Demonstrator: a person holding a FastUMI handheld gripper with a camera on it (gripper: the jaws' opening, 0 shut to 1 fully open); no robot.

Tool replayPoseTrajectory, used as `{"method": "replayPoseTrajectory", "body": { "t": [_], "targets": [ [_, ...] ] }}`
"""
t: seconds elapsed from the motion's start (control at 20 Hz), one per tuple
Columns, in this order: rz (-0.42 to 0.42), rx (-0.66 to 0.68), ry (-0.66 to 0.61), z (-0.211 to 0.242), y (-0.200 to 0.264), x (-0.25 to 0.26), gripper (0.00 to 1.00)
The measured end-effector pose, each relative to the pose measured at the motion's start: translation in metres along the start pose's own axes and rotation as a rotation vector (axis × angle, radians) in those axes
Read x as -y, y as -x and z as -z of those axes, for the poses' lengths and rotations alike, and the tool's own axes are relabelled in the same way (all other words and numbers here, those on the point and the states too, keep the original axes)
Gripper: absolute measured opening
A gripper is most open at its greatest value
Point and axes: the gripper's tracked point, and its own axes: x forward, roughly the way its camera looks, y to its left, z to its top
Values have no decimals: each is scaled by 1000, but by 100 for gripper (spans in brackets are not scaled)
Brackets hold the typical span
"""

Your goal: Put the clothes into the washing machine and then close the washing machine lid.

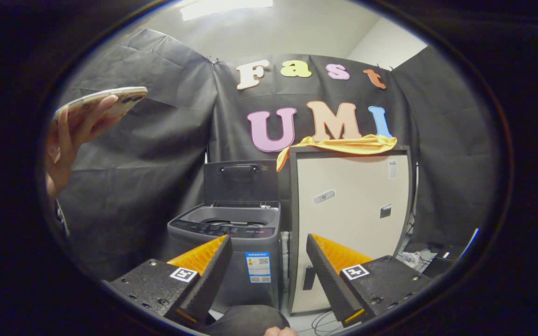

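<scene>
gripper spread wide, empty, far from the orange cloth draped atop a cabinet; grabbing loosely could drop it beside the open washing machine.

black cloth walls, a pale cabinet, ceiling light overhead.

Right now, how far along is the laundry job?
Done: only the washing machine lid stands open. In hand: nothing; the gripper is open and well short of both appliances. Left: the orange cloth lies on top of the white cabinet beside the machine; it must be picked up, dropped into the tub, then the lid closed.
</scene>
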Motion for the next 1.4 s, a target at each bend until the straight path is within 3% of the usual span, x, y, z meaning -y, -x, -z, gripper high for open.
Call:
{"method": "replayPoseTrajectory", "body": {
  "t": [0.75, 1.4],
  "targets": [
    [111, 52, 23, -93, -90, 35, 97],
    [134, 21, 26, -173, -185, 82, 96]
  ]
}}
